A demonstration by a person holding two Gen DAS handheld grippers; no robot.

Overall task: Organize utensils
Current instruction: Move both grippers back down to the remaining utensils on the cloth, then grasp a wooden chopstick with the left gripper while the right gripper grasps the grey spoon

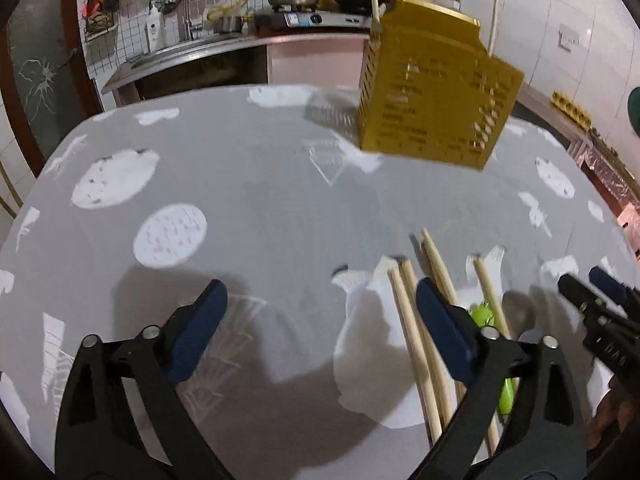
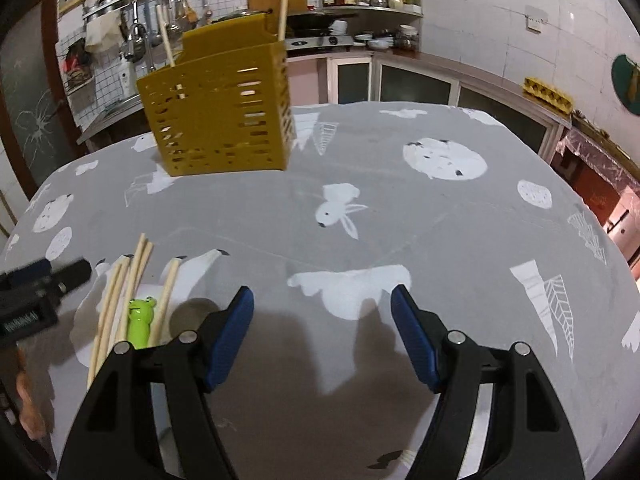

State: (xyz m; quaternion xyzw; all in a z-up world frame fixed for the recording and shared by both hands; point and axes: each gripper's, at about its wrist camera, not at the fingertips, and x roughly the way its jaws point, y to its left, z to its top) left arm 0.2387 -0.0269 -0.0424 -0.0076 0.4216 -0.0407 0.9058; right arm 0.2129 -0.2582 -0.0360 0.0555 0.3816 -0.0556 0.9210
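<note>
A table covered by a grey cloth (image 2: 400,208) printed with white rabbits and moons fills both wrist views. A yellow slotted holder (image 2: 218,120) stands upright toward the far side of the table, with two chopsticks (image 2: 283,4) rising from its top. Loose chopsticks (image 1: 416,332) lie in a rough bundle on the cloth at the near side, well apart from the holder. Among them lies a green frog-shaped utensil (image 2: 140,320), touching or just beside the sticks, with what seems to be a spoon bowl (image 1: 516,312) next to it.

The left gripper (image 1: 320,320) hangs over the cloth with its jaws spread wide and nothing between them; its right finger (image 1: 444,332) overlaps the chopstick bundle in the left wrist view, though contact cannot be told. The right gripper (image 2: 322,324) is likewise spread and empty over bare cloth, just right of the bundle. Behind the table runs a kitchen counter (image 1: 224,46) with a sink and stove.
</note>
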